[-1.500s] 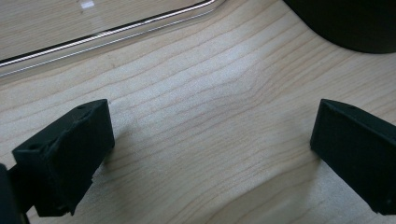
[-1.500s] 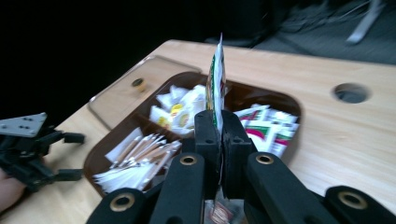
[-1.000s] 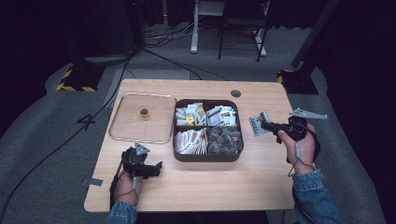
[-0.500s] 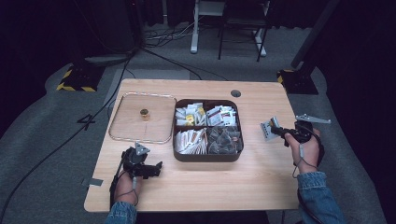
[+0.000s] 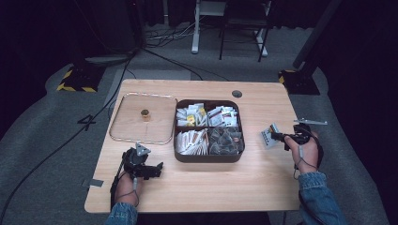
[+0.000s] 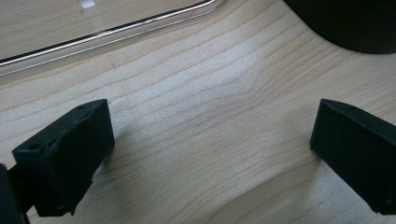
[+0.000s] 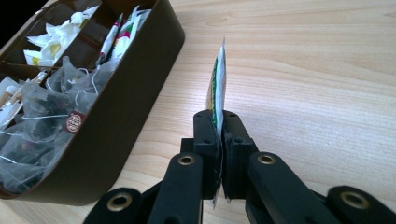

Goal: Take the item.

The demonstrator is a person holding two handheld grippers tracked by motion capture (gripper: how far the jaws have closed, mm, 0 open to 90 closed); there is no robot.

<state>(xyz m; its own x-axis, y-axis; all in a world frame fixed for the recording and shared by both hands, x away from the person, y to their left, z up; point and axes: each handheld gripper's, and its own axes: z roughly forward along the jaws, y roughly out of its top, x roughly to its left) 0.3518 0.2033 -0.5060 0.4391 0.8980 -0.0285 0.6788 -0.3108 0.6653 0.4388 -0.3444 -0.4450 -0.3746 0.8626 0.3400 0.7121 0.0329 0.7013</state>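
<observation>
Tea packet (image 7: 217,88) in its paper sleeve is the thing in hand: the right gripper (image 7: 219,128) has its jaws pressed flat on the packet's lower edge, so it stands on edge above the bare wood, out to the right of the dark compartment box (image 5: 207,157). From the high view the packet (image 5: 269,136) hangs just off the right gripper (image 5: 279,137), well apart from the box rim and low over the table (image 5: 263,187).

The left gripper (image 5: 157,167) sits on the near left part of the table with its jaws spread wide and nothing between them (its own view shows plain wood grain, the edge of the clear lid (image 6: 107,35) and a corner of the box (image 6: 348,23)). The clear lid (image 5: 143,124) lies flat left of the box, a small brass-coloured knob (image 5: 145,113) at its middle.

As for progress, I'd judge the picking part done: one packet is out of the box and firmly held. What remains, by the look of it, is setting it down somewhere on the open wood at the right; nothing else lies there yet. The box itself holds plenty more, mesh pyramid tea bags (image 7: 44,100) in the near compartment and paper sachets (image 7: 122,32) behind.
</observation>
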